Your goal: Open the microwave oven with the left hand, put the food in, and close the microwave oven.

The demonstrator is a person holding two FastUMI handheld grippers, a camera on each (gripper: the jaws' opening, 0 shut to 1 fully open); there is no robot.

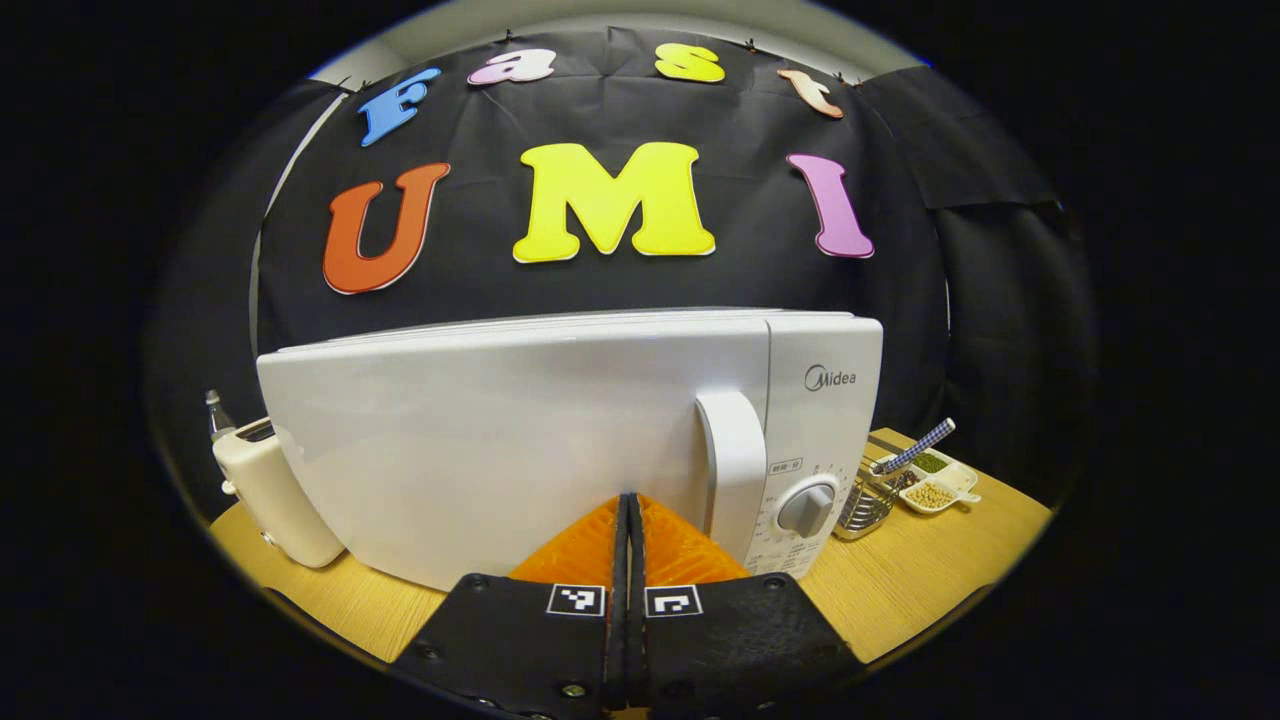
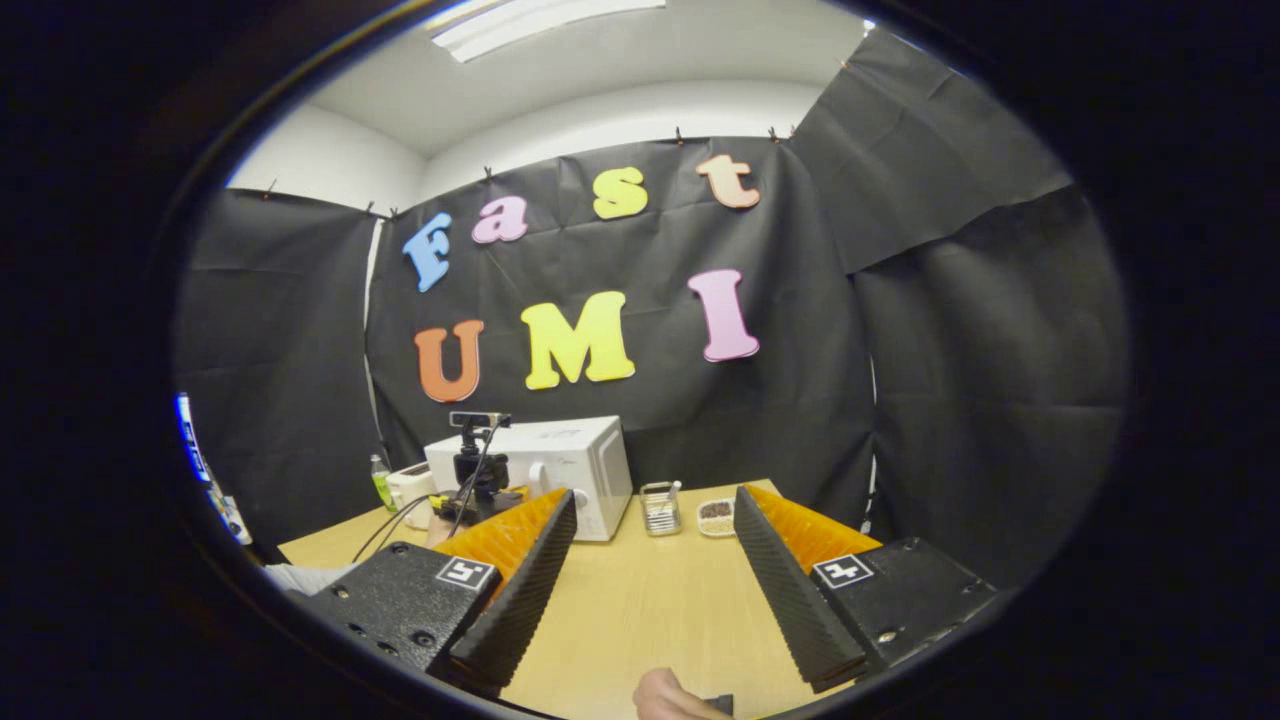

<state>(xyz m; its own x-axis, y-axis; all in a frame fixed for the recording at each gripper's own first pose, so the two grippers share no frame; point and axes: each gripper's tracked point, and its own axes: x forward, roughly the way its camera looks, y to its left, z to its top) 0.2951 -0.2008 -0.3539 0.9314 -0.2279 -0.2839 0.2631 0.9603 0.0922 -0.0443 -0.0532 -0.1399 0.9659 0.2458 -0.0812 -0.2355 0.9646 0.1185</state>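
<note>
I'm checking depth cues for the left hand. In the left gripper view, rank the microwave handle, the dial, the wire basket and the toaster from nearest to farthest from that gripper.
1. Microwave handle, just right of the left gripper.
2. Dial, farther right, on the control panel.
3. and 4. Wire basket, right beyond the microwave, and toaster, far left: too close to call.

left gripper [image 1: 628,520] fingers closed tight, right gripper [image 2: 655,520] fingers spread wide

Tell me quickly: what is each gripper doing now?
Left gripper: closed, holding nothing, near the microwave door.
Right gripper: open, empty, above the table.
</note>
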